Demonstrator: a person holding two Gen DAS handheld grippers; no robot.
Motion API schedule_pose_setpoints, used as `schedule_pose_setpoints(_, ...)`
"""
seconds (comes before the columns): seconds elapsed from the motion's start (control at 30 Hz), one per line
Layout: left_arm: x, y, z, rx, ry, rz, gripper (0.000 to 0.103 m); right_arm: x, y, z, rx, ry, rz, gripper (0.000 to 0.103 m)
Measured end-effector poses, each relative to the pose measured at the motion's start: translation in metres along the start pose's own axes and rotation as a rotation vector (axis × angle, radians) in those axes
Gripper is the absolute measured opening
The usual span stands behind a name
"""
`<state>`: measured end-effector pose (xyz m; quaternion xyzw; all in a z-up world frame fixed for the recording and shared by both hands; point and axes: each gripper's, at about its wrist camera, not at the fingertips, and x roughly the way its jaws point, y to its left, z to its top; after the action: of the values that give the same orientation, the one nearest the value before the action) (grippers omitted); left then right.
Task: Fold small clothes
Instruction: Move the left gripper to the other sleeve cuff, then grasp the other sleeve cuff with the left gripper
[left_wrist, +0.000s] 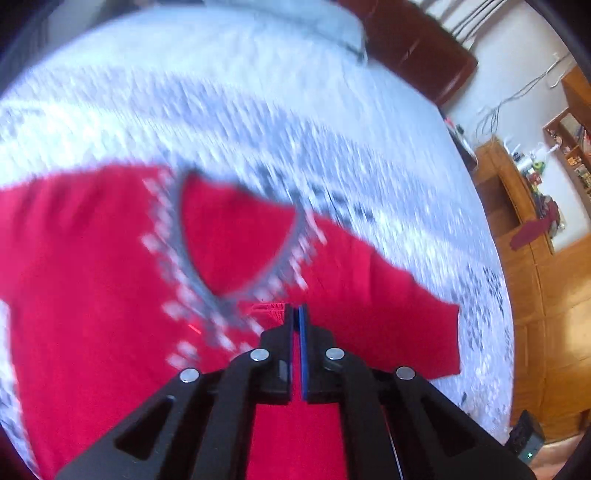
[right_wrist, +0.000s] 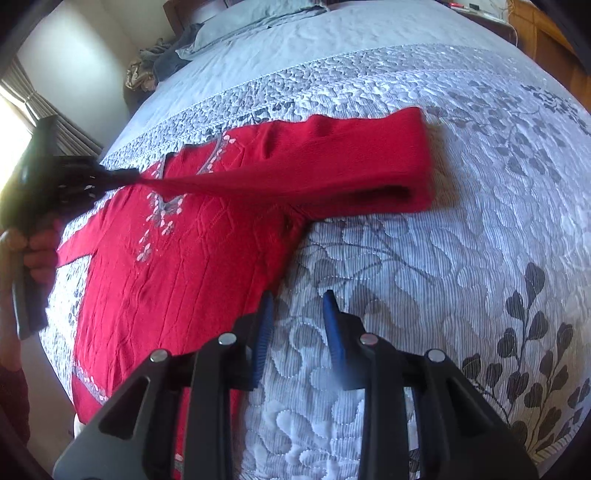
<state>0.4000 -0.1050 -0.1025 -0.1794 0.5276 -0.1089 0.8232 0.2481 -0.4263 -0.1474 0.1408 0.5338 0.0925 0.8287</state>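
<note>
Your red knitted sweater with pale beaded trim (right_wrist: 177, 258) lies flat on the grey quilted bedspread (right_wrist: 443, 280), its body running near to far. Your left tongs (right_wrist: 122, 176) are pressed together, pinching red knit that looks like the cuff of the right sleeve (right_wrist: 332, 162). That sleeve's long axis stretches left to right across the chest, folded back at its right end. Your right tongs (right_wrist: 297, 301) are partly spread and pinch nothing, hovering just right of the sweater's near side edge, the nearer pair to it

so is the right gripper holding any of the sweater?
No, the right gripper has its fingers apart over the bare quilt, beside the red sweater.
</note>
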Motion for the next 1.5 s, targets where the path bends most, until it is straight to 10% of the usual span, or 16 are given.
schedule_pose_setpoints(0.3, -0.059, 0.111, 0.050, -0.076, -0.156, 0.198, 0.002, 0.005, 0.007, 0.020, 0.023, 0.004, 0.010, 0.035)
schedule_pose_setpoints(0.63, -0.008, 0.164, 0.028, -0.121, -0.055, 0.275, 0.002, 0.067, -0.007, 0.081, 0.203, 0.140, 0.045, 0.053)
schedule_pose_setpoints(0.7, -0.002, 0.164, 0.022, -0.115, -0.045, 0.284, 0.002, 0.079, -0.010, 0.086, 0.221, 0.167, 0.030, 0.046)
schedule_pose_setpoints(0.77, 0.003, 0.166, 0.017, -0.113, -0.032, 0.288, 0.003, 0.085, -0.007, 0.088, 0.199, 0.188, 0.033, 0.014)
schedule_pose_setpoints(1.13, 0.015, 0.174, 0.005, -0.074, 0.028, 0.312, 0.008, 0.095, 0.008, 0.082, 0.119, 0.217, -0.132, 0.014)
schedule_pose_setpoints(1.3, -0.028, 0.189, -0.004, -0.095, 0.002, 0.279, 0.063, 0.055, 0.032, 0.076, 0.058, 0.121, -0.168, 0.030)
schedule_pose_setpoints(1.5, -0.087, 0.277, -0.010, -0.191, -0.029, 0.366, 0.075, 0.043, 0.096, 0.056, -0.102, 0.148, -0.131, 0.035)
